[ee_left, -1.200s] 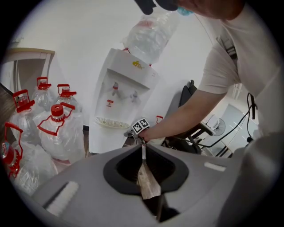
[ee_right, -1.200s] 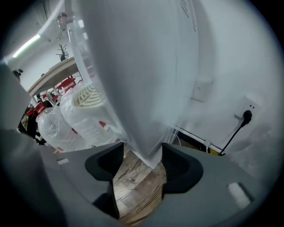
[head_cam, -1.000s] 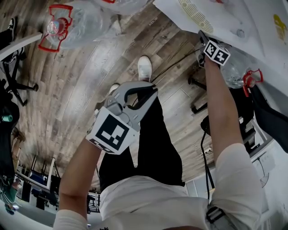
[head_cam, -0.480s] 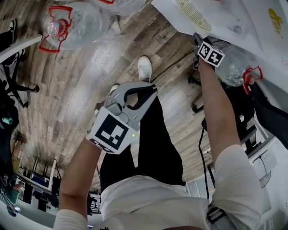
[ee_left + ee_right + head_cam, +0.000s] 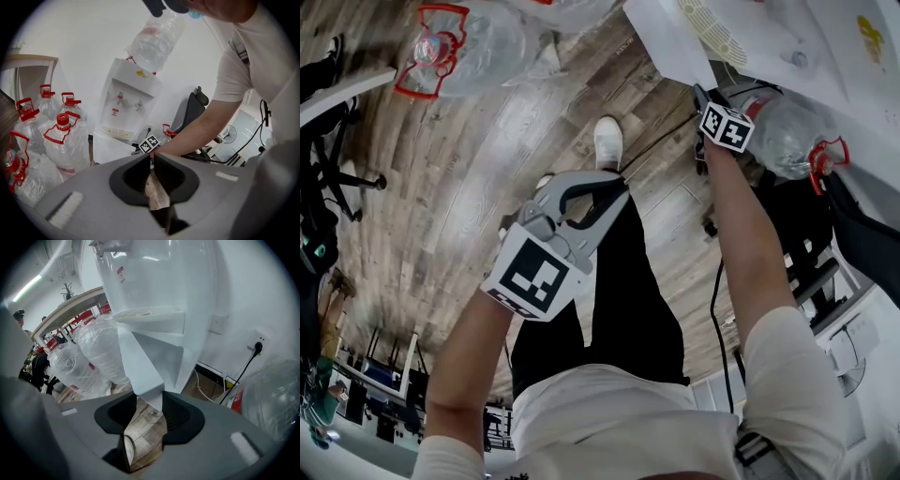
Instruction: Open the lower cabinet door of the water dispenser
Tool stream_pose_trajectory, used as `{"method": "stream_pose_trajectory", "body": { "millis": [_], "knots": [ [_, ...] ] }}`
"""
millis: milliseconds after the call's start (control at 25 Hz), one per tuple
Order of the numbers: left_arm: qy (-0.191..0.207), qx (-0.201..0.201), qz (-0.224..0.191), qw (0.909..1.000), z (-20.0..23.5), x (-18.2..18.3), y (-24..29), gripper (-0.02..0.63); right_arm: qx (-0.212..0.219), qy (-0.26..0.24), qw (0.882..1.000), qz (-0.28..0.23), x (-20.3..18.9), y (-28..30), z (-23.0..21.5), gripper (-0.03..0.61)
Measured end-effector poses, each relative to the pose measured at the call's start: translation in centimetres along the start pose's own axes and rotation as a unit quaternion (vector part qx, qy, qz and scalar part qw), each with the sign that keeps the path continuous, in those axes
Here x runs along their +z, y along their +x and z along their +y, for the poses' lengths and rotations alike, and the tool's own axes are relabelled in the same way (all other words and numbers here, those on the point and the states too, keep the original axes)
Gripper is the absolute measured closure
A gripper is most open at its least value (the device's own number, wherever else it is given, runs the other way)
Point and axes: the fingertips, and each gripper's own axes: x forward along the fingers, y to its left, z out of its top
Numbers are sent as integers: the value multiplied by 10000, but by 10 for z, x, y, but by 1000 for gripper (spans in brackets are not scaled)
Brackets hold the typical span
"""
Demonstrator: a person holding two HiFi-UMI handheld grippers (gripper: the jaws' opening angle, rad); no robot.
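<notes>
The white water dispenser (image 5: 133,101) stands against the wall with a bottle on top. Its lower cabinet door (image 5: 140,362) hangs swung out, so the inside of the cabinet shows behind it. My right gripper (image 5: 150,401) has just been closing, and its jaws now pinch the door's lower free corner between them. In the head view the right gripper (image 5: 703,94) sits at the door (image 5: 666,37) with its marker cube behind it. My left gripper (image 5: 622,185) hovers over the person's legs, shut and empty, away from the dispenser.
Several large water bottles with red handles (image 5: 65,140) stand left of the dispenser, and one more (image 5: 787,131) lies to its right. A black power cable (image 5: 243,371) runs to a wall socket. A black chair (image 5: 190,110) stands to the right, a table (image 5: 28,61) to the left.
In the head view my right gripper has shifted left, and the door's edge now juts further out from the dispenser. The left gripper has stayed in place.
</notes>
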Motion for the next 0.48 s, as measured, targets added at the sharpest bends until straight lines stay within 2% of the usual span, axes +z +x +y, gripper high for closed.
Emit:
{"method": "stream_pose_trajectory", "body": {
  "millis": [480],
  "knots": [
    [-131,261,-203,9994,7,-6,-40,558,363,-106,9988,316,-31,-1,74,428]
  ]
}}
